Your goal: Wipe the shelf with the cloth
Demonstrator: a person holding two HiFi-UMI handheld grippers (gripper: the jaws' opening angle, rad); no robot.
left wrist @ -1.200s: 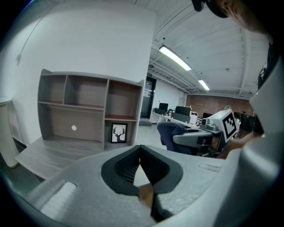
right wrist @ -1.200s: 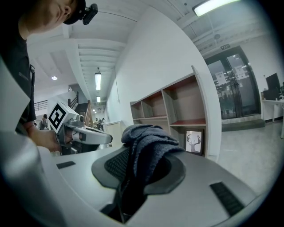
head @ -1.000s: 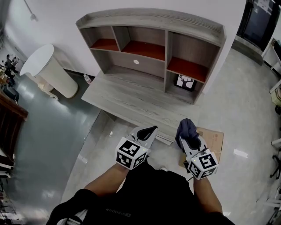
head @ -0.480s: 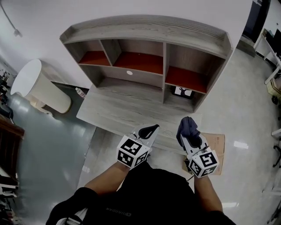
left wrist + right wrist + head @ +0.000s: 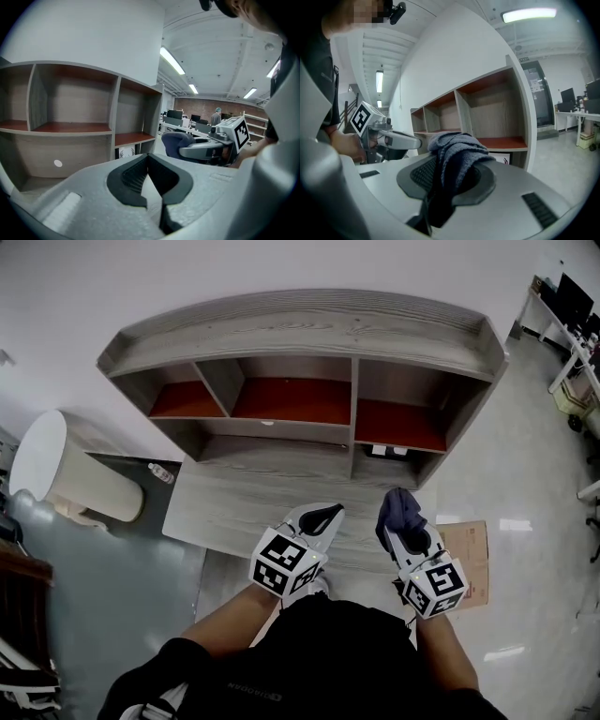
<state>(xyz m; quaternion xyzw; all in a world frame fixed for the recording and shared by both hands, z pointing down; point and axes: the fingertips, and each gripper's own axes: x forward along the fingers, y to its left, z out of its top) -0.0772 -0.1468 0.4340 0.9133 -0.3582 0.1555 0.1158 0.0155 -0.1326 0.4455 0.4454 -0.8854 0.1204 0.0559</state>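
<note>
Two claws held at 6 o'clock before the grey wooden shelf with red-brown boards (image 5: 300, 329): my right gripper (image 5: 403, 523) pinches the dark blue bunched cloth (image 5: 457, 145) ready to wipe, my left gripper (image 5: 319, 517) pressed together, empty, kept aside.

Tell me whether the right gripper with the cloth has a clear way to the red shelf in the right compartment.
Probably yes: the right gripper, shut on the cloth, points toward the open right-hand red shelf, and nothing stands between them on the desk top.

Cardboard sheet (image 5: 466, 563), small bottle (image 5: 160, 473) on floor.
</note>
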